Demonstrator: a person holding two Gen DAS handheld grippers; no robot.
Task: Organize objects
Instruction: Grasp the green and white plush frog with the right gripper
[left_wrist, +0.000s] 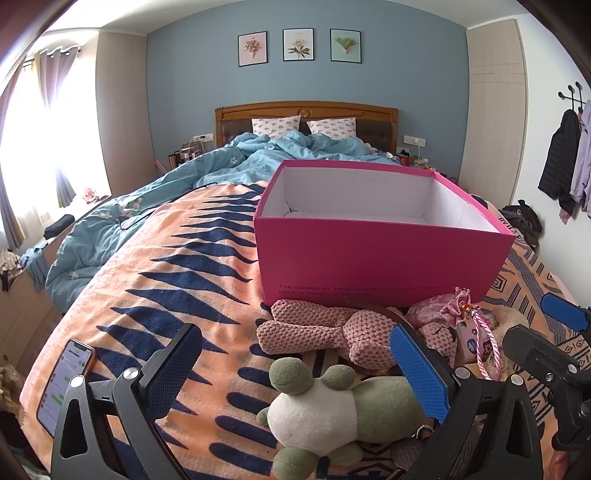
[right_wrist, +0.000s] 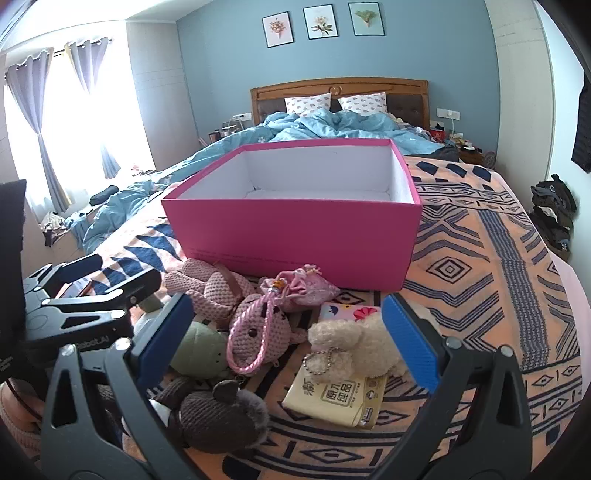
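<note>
An open, empty pink box (left_wrist: 380, 254) (right_wrist: 295, 232) stands on the bed. In front of it lies a pile of toys: a pink knitted bunny (left_wrist: 325, 332) (right_wrist: 218, 288), a green and white plush frog (left_wrist: 332, 410) (right_wrist: 201, 350), a pink pouch with a cord (left_wrist: 447, 310) (right_wrist: 303, 290), a cream plush keychain (right_wrist: 354, 343), a tissue pack (right_wrist: 336, 400) and a brown knitted plush (right_wrist: 221, 417). My left gripper (left_wrist: 299, 369) is open, just above the frog. My right gripper (right_wrist: 288, 336) is open over the pile, the cream plush by its right finger.
A phone (left_wrist: 64, 384) lies on the blanket at the left bed edge. A patterned orange blanket (right_wrist: 480, 258) covers the bed, with a rumpled blue duvet (left_wrist: 147, 199) and pillows behind the box. Coats (left_wrist: 565, 155) hang on the right wall.
</note>
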